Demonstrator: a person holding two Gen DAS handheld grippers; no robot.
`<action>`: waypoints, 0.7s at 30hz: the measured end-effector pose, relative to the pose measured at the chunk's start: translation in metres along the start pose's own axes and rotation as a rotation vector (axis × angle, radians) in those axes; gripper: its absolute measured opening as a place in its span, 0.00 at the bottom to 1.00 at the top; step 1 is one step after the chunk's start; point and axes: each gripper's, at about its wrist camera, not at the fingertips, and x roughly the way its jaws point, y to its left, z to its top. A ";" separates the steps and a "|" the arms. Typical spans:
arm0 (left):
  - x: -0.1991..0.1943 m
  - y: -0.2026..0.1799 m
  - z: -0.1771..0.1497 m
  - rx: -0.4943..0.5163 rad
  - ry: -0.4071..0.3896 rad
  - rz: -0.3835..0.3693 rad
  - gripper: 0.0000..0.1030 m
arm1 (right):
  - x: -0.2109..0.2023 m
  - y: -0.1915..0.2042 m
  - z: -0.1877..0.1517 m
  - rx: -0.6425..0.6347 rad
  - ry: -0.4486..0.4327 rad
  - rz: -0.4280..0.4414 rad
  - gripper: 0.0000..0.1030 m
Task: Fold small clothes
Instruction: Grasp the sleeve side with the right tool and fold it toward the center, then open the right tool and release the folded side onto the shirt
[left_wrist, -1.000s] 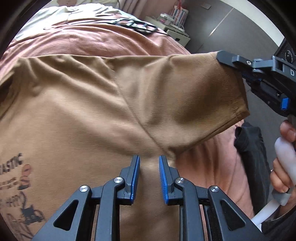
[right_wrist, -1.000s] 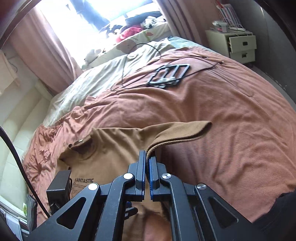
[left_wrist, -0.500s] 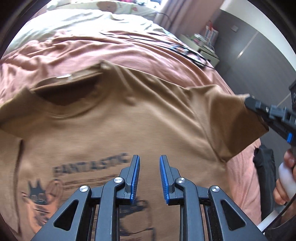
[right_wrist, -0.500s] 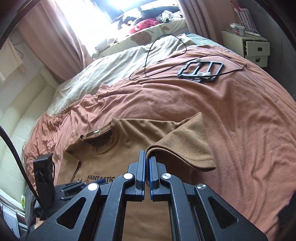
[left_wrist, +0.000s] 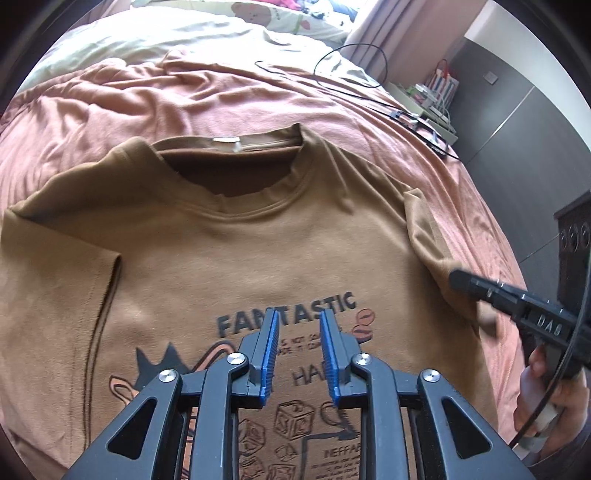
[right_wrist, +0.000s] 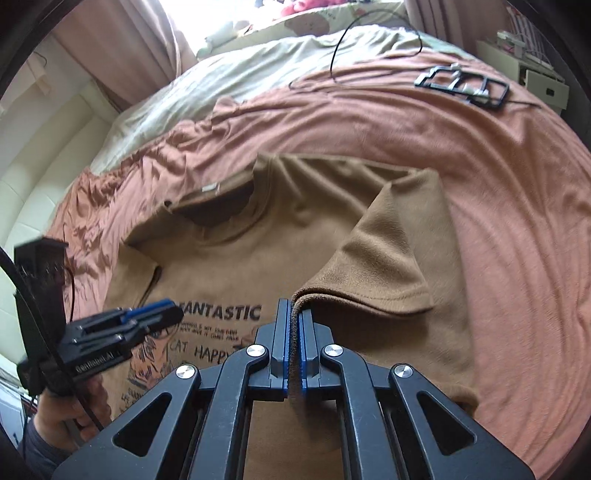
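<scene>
Salmon-pink bedding covers the bed, and on it we see the brown T-shirt lying print side up. Its long axis runs from us toward the far pillows; the collar points away from us and the hem is cut off below both views. A white neck label shows inside the collar, but we cannot read it.

We hold the left gripper over the chest print with its blue pads parted and nothing between them. The right gripper is clenched on the hem of one sleeve, which is folded inward over the chest side of the shirt. In the left wrist view this sleeve is mostly hidden behind the right gripper's tip and looks blurred. The other sleeve lies flat on the body of the shirt.

On the print we read "FANTASTIC", and below it "CAT HAPPY" in the right wrist view; the smaller lines and the cartoon drawing are partly covered by the gripper fingers. The left gripper's body carries the words "GenRobot.AI". A black frame with a thin cable lies on the far bedding, well apart from the shirt.
</scene>
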 end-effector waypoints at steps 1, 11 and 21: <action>0.000 0.000 0.000 0.000 0.002 0.004 0.33 | -0.001 -0.005 0.001 0.015 0.003 0.012 0.21; 0.000 -0.033 0.005 0.057 -0.026 0.017 0.45 | -0.043 -0.065 0.007 0.067 -0.110 -0.048 0.57; 0.033 -0.107 0.010 0.175 -0.015 0.008 0.45 | -0.017 -0.110 -0.011 0.112 -0.038 -0.057 0.33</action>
